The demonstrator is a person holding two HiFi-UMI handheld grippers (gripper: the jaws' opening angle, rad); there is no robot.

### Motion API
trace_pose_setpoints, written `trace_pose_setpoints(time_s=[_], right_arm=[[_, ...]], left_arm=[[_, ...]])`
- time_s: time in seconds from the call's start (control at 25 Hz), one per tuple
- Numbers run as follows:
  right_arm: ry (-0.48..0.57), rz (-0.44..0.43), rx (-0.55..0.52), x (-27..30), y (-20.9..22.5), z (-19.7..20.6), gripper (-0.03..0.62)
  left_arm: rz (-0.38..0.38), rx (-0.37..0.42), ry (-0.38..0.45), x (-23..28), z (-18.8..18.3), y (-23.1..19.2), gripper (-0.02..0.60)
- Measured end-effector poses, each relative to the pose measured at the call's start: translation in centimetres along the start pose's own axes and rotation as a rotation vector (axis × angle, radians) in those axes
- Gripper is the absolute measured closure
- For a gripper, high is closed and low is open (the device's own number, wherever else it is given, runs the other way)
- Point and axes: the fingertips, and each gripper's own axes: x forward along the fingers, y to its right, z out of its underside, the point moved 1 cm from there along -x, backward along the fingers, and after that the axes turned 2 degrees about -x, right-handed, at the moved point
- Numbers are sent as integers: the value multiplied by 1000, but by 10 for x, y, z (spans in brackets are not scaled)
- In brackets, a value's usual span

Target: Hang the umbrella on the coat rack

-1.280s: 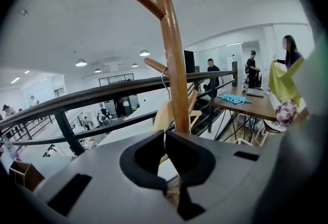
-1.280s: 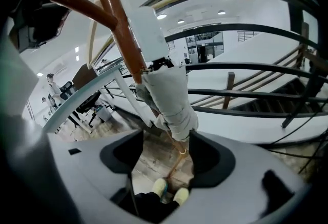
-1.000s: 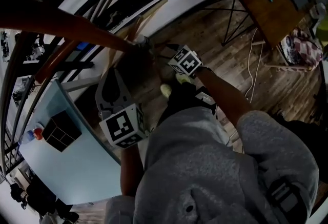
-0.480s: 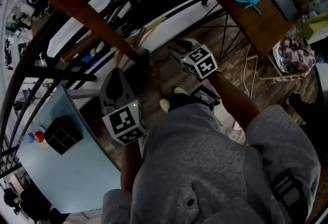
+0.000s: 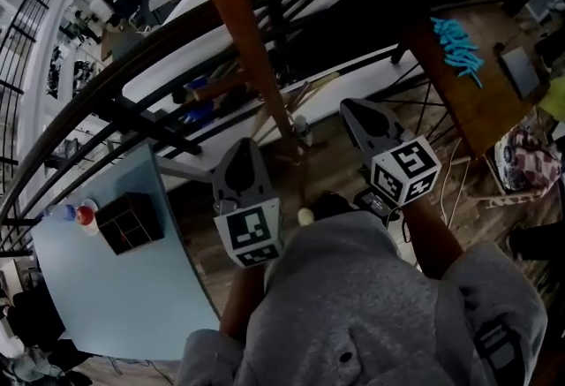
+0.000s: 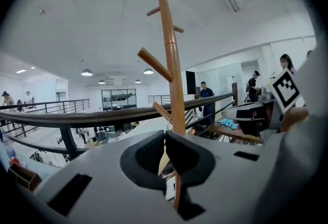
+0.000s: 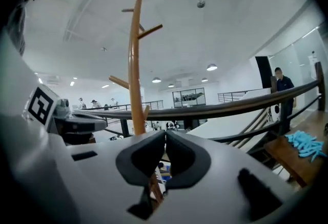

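Umbrella point(image 6: 163, 159): pale, slim, hanging under low peg point(image 6: 160, 110) of coat rack point(image 6: 171, 64). Left gripper point(image 6: 165, 135): jaws pressed together, empty. Right gripper point(image 7: 165, 133): jaws just closed together, nothing between.

The coat rack point(image 5: 238, 13) stands between the left claw point(image 5: 240, 152) and right claw point(image 5: 359, 108), railing point(image 6: 102, 115) behind it.

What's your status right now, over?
Left gripper shut, right gripper just closed, both empty. Coat rack straight ahead; umbrella can't be made out. Nothing in the way.
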Motion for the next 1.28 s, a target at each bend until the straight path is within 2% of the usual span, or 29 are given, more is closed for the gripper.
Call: trace_pose_setpoints(time_s=[0.12,0.24,0.4,0.76,0.96,1.28], right_arm=[[33,-72,14,-4,-26,-21,565],[60,-142,-21,-7,-49,-33,566],[63,-182,-52,-12,-72,-38,565],[8,-141,-130,-36,-83,-31,565],[-17,-120,-99,-62,-78,-26,565],[-33,-101,-123,-119,-80,-10,564]], left_arm=[[-20,-14,38,-7,-6,-3,560],[-29,-25,38,-15,-8,-4,560],[-34,-20,41,-25,-13,-1,560],[-43,-10,47,-51,-15,17,560],[-52,-10,43,-74,-15,35,560],[-51,-10,52,-117,-6,71,560]])
